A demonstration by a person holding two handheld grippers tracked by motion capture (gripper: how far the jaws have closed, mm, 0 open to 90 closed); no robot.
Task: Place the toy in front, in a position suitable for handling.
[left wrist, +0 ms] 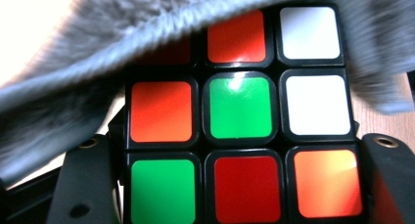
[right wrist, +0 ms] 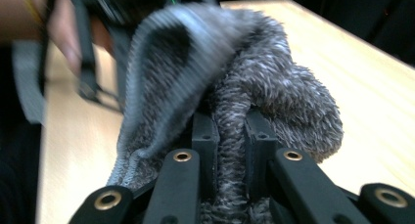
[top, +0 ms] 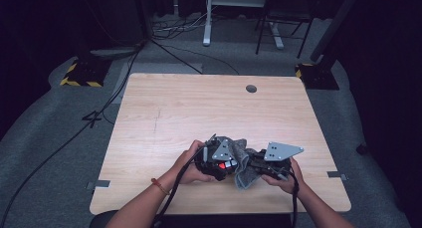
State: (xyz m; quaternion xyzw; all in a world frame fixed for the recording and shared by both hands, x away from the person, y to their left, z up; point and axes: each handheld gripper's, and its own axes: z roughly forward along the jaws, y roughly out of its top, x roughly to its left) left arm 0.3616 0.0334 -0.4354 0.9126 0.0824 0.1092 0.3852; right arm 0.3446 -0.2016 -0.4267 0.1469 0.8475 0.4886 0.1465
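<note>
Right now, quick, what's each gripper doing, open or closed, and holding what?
Left gripper: closed on the puzzle cube, jaws at its two sides.
Right gripper: closed on a fold of the grey fuzzy sock.

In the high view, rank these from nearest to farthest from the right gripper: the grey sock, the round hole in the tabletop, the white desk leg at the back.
1. Grey sock: pinched in the right gripper, just to its left.
2. Round hole: on the tabletop, toward the far edge.
3. White desk leg: on the floor beyond the table, far back.
</note>
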